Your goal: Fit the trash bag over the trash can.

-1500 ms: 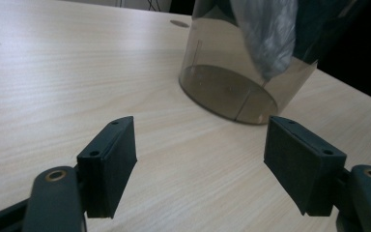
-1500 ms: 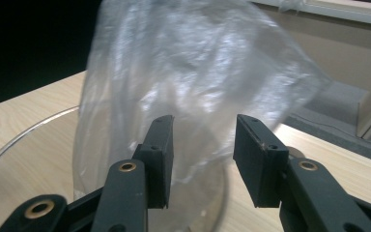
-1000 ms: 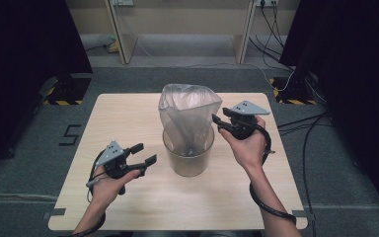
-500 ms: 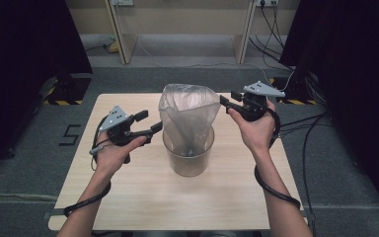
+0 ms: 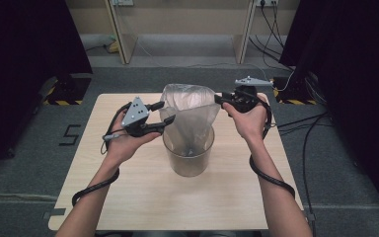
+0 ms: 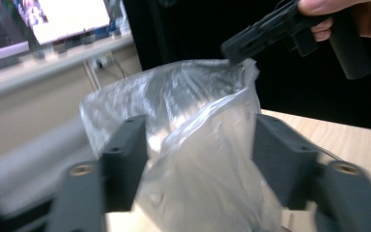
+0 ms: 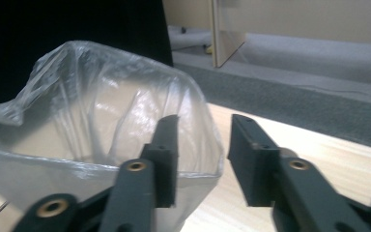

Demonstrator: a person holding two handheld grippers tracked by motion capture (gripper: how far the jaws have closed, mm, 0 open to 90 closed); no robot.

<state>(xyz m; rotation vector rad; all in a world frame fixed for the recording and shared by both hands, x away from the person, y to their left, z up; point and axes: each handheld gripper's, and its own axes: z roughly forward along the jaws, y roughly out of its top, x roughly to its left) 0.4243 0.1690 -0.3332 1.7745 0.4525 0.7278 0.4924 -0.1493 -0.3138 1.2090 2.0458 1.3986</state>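
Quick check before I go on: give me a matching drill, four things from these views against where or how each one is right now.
Things:
1. bag
2. bin
3. left hand-held gripper
4. right hand-held gripper

States:
A. at the bag's right rim, one jaw inside the rim and one outside
B. clear plastic, standing tall out of the bin
C. at the bag's left side, plastic between its parted jaws
D. on the table, holding the bag's lower part

Pairs: 1-B, 2-D, 3-C, 4-A
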